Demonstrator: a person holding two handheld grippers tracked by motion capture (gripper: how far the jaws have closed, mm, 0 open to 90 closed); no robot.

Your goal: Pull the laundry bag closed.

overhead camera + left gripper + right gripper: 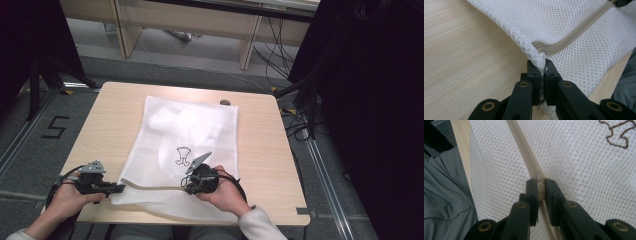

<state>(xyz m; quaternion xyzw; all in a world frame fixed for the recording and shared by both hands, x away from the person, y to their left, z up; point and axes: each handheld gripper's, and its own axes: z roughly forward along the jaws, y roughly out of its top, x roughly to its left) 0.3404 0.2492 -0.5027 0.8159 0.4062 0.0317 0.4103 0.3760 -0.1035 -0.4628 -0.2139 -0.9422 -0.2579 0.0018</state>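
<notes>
A white mesh zippered laundry bag [187,145] is spread on the pale wooden worktop [110,120]. Its corner is pinched by the left tongs [540,68]; its beige zipper pull [540,188] is clamped by the right tongs [540,185].

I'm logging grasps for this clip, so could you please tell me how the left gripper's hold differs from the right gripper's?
The left gripper pinches the mesh corner of the white laundry bag beside the zipper's end; the right gripper clamps the cream zipper pull. The left gripper sits at the bag's near-left corner, the right gripper midway along the zipper. Both are shut and low over the table.
</notes>
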